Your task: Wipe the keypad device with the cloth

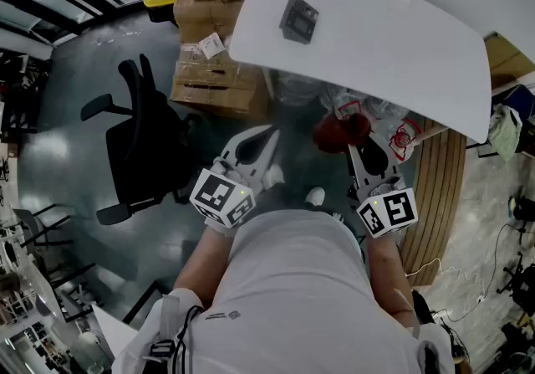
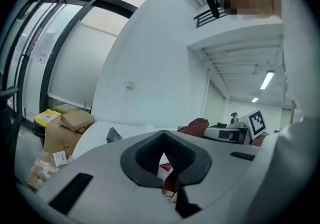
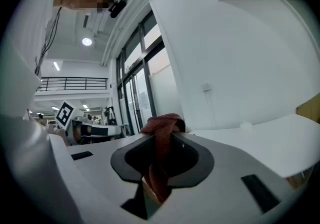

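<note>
A crumpled dark red cloth (image 1: 341, 131) sits clamped in the right gripper (image 1: 358, 151); the left gripper (image 1: 267, 142) is pinched together, empty. The small grey keypad device (image 1: 298, 19) waits well ahead on the white table (image 1: 401, 38), so the reach likely comes next

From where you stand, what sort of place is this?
Probably an office or lab workspace: a black office chair, stacked cardboard boxes and a white table with a keypad device.
</note>
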